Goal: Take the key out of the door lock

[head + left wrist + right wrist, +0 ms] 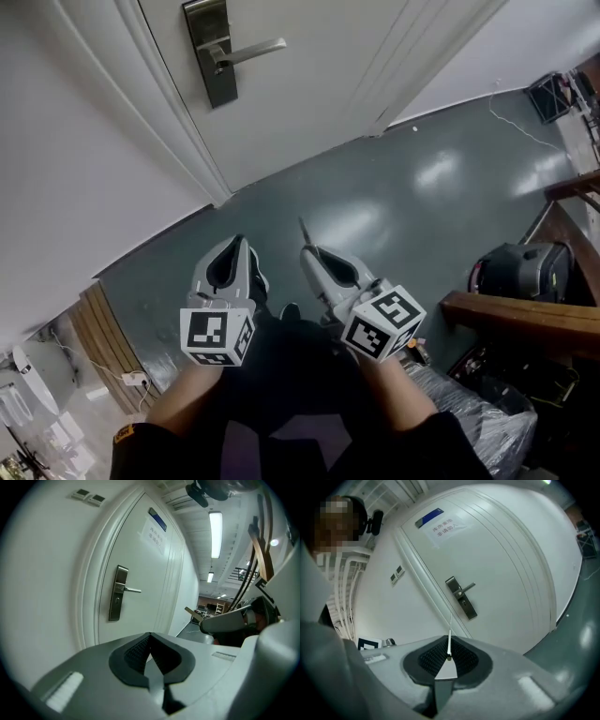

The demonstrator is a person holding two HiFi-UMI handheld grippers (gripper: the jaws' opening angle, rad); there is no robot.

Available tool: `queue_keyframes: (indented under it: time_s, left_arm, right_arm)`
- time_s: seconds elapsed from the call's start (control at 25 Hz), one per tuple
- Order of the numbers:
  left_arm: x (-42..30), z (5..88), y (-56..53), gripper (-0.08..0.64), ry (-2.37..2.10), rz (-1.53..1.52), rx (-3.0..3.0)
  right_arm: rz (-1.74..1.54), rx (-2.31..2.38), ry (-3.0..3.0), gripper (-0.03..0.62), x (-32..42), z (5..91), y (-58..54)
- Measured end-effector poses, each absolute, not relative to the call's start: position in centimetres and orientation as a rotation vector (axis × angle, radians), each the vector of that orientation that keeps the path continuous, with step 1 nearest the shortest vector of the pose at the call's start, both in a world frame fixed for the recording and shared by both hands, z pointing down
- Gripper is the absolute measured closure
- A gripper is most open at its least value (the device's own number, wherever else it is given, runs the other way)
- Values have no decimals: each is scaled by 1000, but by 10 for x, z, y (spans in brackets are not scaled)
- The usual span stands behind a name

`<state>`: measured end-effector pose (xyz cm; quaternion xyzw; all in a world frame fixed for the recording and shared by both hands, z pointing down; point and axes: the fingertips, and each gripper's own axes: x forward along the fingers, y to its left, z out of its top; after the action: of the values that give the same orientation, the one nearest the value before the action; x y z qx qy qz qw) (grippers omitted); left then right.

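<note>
Down at waist height in front of the white panelled door (309,84), both forearms stick out side by side, elbows tucked in and dark sleeves pushed back. The marker cubes face up at the head camera.

The right gripper (307,253) is angled up and a bit left towards the door. Its jaws are pinched down on the thin silver metal key (449,637), with only a sliver of gap between them. The key shows edge-on, poking straight out past the tips like a little blade (304,232).

So the key is out of the door, well clear of the tall brushed-metal lock plate (210,52) with its lever handle. That plate sits up ahead of both grippers.

The left gripper (239,242) is level with the right one and just beside it. Its pads meet at the tips with nothing between them (150,634). Both hang over the glossy grey-green floor (403,187), touching nothing.
</note>
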<state>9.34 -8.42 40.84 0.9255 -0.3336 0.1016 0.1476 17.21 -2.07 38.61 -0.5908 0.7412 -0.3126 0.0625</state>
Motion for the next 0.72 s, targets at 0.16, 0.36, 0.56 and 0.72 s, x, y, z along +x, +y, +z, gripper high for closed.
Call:
queue_keyframes:
  time_s: [0.16,0.36,0.56,0.72]
  left_arm:
    - [81,402,-35,541,-998,294,2665]
    - [60,390,5,541,-1068,296,2671]
    - [41,385,22,541,-1063,350,2706]
    - [45,372,30,541,-1006,328,2761]
  right_arm:
    - [-907,-1842,2269,577,165,390,27]
    - [-861,-1842,2295,577,149,385,67]
    - [-800,-1891,2287,577,141,378,85]
    - [-727,-1967,2267,577,138,366,97]
